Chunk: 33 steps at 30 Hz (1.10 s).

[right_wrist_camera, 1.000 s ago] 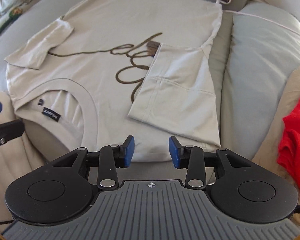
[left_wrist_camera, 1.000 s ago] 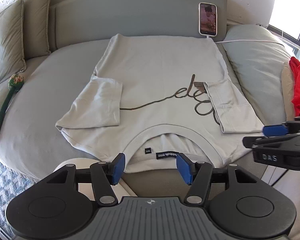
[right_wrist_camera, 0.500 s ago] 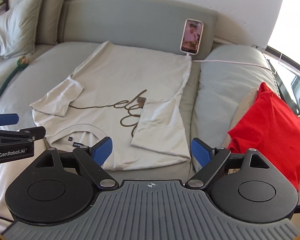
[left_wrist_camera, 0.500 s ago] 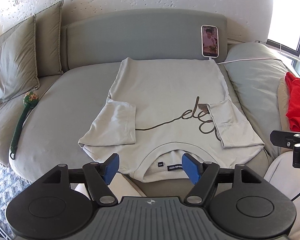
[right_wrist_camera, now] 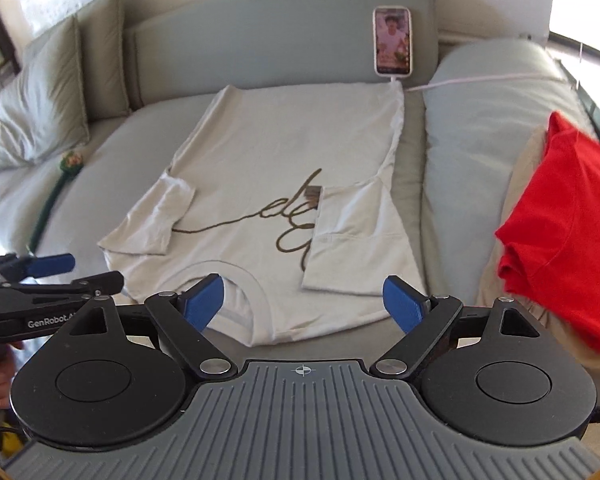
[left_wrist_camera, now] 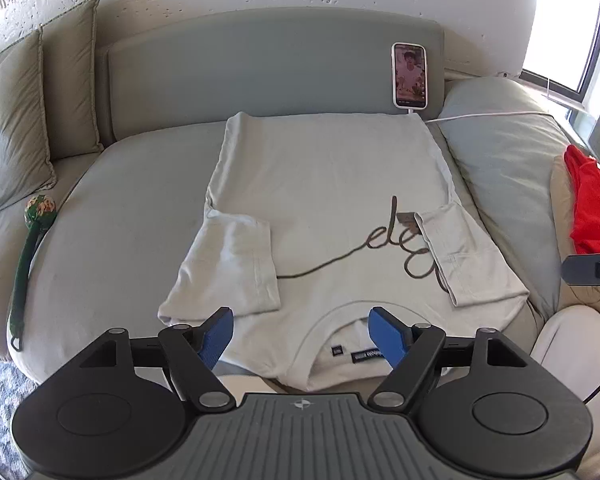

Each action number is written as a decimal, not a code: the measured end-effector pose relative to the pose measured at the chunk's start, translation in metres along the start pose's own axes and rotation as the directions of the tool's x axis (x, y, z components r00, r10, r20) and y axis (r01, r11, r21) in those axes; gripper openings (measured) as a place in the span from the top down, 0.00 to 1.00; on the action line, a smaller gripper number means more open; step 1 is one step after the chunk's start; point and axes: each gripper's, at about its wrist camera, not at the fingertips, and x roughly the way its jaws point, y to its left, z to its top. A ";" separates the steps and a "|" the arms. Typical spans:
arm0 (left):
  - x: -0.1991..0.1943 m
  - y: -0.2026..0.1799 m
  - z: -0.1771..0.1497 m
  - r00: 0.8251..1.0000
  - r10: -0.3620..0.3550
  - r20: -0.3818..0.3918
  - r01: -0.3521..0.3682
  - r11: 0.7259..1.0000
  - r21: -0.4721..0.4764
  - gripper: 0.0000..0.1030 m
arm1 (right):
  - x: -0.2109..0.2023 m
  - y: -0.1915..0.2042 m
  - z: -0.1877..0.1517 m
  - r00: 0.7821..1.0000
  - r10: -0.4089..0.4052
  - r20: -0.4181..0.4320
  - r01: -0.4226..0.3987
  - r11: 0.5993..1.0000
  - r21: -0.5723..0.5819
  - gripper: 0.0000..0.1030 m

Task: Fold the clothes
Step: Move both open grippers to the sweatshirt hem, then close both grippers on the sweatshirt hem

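Observation:
A pale beige T-shirt with dark script lettering lies flat on the grey sofa seat, collar toward me, both sleeves folded inward onto the body. My left gripper hovers above the collar with its jaws still opening and nothing between the blue pads. My right gripper hangs wide open above the shirt's near edge, empty. The left gripper also shows at the left of the right wrist view, held by a hand.
A red garment lies on a beige pile at the right. A phone with a white cable leans on the grey backrest. Cushions stand at the left, beside a green long-handled toy. A large grey pillow flanks the shirt.
Both grippers have lifted and drawn back from the shirt, so more of the sofa shows. Both have opened wider, the right one first. The shirt lies as before.

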 end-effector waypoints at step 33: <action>0.374 0.154 0.254 0.984 -0.098 -0.147 0.065 0.974 -0.216 0.51 | 0.312 -0.179 0.272 0.998 -0.045 -0.048 0.061 0.911 0.409 0.55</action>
